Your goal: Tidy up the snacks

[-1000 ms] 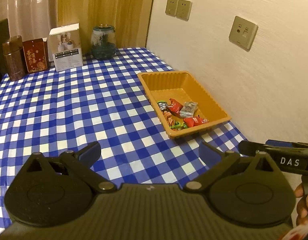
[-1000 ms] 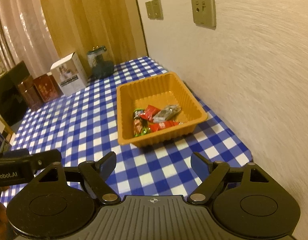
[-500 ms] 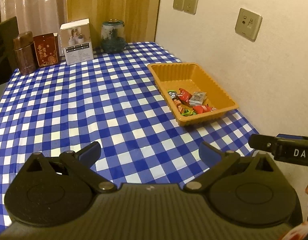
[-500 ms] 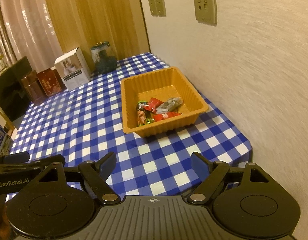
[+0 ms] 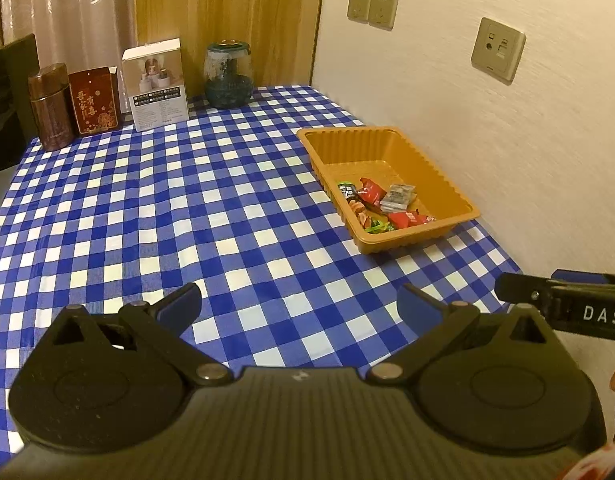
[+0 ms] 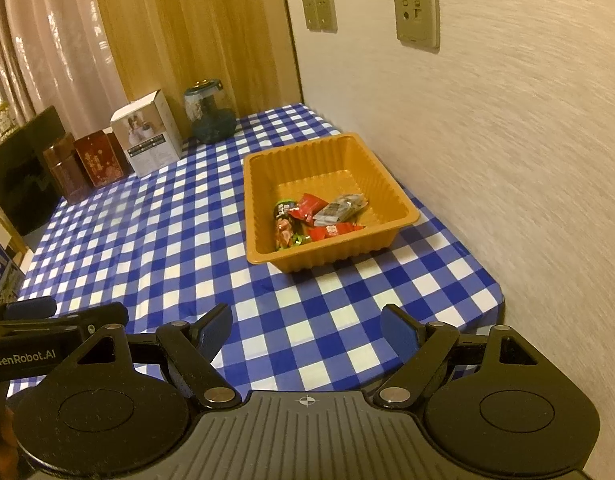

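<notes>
Right wrist | both tongs [image 6: 305,330] apart, empty | snacks [image 6: 319,220] well ahead in tray [image 6: 327,256]

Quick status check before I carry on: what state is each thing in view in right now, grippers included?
Left gripper: open, holding nothing, above the tablecloth.
Right gripper: open, holding nothing.
Orange tray: upright on the table by the wall, far half bare.
Snack packets: piled in the tray's near end.
Glass jar: upright, lid on.
White box: upright, closed.
Red box: upright, top flap raised.
Brown canister: upright, capped.
</notes>
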Available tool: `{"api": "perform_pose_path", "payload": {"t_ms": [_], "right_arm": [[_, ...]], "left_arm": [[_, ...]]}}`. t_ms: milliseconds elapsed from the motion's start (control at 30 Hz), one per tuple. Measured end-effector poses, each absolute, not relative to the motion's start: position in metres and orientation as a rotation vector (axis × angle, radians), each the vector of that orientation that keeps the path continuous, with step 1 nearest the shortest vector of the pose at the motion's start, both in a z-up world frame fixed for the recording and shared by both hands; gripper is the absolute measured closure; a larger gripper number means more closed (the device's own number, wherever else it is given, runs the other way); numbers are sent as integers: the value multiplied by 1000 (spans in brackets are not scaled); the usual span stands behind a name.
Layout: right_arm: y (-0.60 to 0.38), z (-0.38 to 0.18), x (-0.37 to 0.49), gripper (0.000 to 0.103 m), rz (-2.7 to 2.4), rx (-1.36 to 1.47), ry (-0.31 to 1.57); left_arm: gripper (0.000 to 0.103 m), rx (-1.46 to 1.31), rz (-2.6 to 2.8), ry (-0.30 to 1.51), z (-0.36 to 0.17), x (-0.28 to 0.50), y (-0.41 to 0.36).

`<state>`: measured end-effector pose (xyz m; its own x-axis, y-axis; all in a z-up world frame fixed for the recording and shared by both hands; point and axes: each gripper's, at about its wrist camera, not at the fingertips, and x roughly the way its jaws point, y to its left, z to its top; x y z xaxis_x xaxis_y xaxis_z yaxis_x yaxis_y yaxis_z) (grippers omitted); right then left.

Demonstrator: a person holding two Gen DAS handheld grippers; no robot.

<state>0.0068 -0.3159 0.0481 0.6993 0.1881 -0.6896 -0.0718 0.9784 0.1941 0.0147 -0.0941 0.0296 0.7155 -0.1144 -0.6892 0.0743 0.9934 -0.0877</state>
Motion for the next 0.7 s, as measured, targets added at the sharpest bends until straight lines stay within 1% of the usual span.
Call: {"api": "perform_pose_path", "payload": {"t_ms": [700], "right_arm": [[-318,47,9,22,141,157,782]], "left_arm": [[0,-52,-104,762,31,14,-94]]}}
